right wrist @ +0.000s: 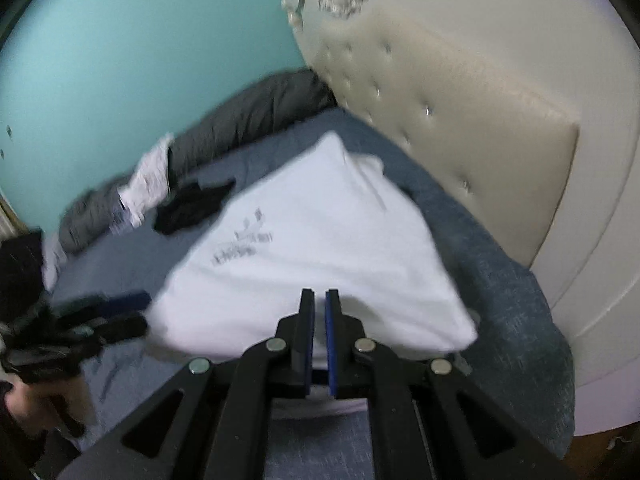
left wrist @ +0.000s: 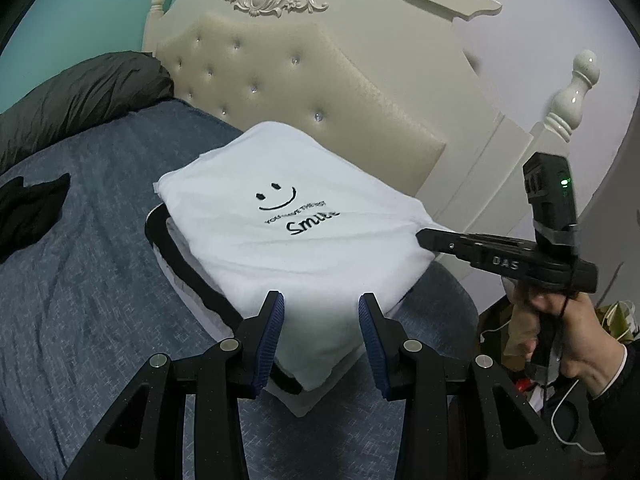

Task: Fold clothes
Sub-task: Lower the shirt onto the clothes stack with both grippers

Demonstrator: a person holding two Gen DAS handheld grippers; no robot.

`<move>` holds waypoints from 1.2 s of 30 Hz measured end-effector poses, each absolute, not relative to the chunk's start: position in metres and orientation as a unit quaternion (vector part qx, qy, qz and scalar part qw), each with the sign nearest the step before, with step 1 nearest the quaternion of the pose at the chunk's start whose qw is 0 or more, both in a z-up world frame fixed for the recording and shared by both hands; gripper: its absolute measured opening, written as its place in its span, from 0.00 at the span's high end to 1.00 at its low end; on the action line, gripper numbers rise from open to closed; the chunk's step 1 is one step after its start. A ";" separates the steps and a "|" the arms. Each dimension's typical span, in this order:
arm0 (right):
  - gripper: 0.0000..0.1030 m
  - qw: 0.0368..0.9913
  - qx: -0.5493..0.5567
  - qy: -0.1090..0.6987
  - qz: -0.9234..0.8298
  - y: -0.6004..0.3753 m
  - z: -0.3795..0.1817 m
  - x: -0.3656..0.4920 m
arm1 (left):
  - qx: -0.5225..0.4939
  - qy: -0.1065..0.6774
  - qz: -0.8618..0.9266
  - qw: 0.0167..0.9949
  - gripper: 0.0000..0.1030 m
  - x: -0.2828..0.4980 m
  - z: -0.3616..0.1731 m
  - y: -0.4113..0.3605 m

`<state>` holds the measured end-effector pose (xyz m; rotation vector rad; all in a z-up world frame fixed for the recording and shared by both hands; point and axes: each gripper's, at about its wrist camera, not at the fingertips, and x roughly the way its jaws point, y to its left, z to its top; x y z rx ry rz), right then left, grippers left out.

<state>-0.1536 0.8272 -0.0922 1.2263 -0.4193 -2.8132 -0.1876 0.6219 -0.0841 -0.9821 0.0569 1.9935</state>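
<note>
The left claw [left wrist: 321,340] stood open, its blue-padded fingers [left wrist: 270,340] spread wide, with the near corner of a folded white T-shirt [left wrist: 288,240] lying between and just beyond them; neither pad visibly pressed the cloth. The shirt, printed with a black smiley face and the word "Smile", lay ahead of that claw on the blue-grey bed [left wrist: 80,260], on top of a stack of other folded garments [left wrist: 188,272] whose dark and pale edges peeked out below it to the left. Ahead and to the right of the left claw, the right claw [left wrist: 420,237] reached in sideways, its tips at the shirt's right corner, held by a hand [left wrist: 560,332] gripping the handle.

In the right wrist view, blurred with motion, the right claw [right wrist: 319,320] was closed down to a narrow slit, white shirt fabric [right wrist: 320,248] showing between and beneath its fingers; whether it truly pinched the cloth could not be told. The shirt spread out ahead of it. To its left the left claw [right wrist: 132,312] appeared as a dark smear at the shirt's edge.

Beyond the shirt stood a cream tufted headboard [left wrist: 320,100]. Far left of the left claw lay a dark grey duvet [left wrist: 80,92] against the teal wall, and nearer, a crumpled black garment [left wrist: 28,208] lay on the bed
</note>
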 end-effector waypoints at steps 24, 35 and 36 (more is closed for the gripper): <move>0.97 -0.035 0.413 -0.143 -0.899 0.849 -0.101 -0.174 | -0.403 0.025 0.801 0.443 0.59 -0.188 -0.093 0.614; 0.98 -0.039 0.363 -0.151 -0.919 0.865 -0.072 -0.180 | -0.396 0.004 0.810 0.433 0.59 -0.202 -0.087 0.603; 0.98 -0.025 0.367 -0.142 -0.919 0.859 -0.070 -0.187 | -0.396 0.002 0.811 0.431 0.59 -0.204 -0.086 0.602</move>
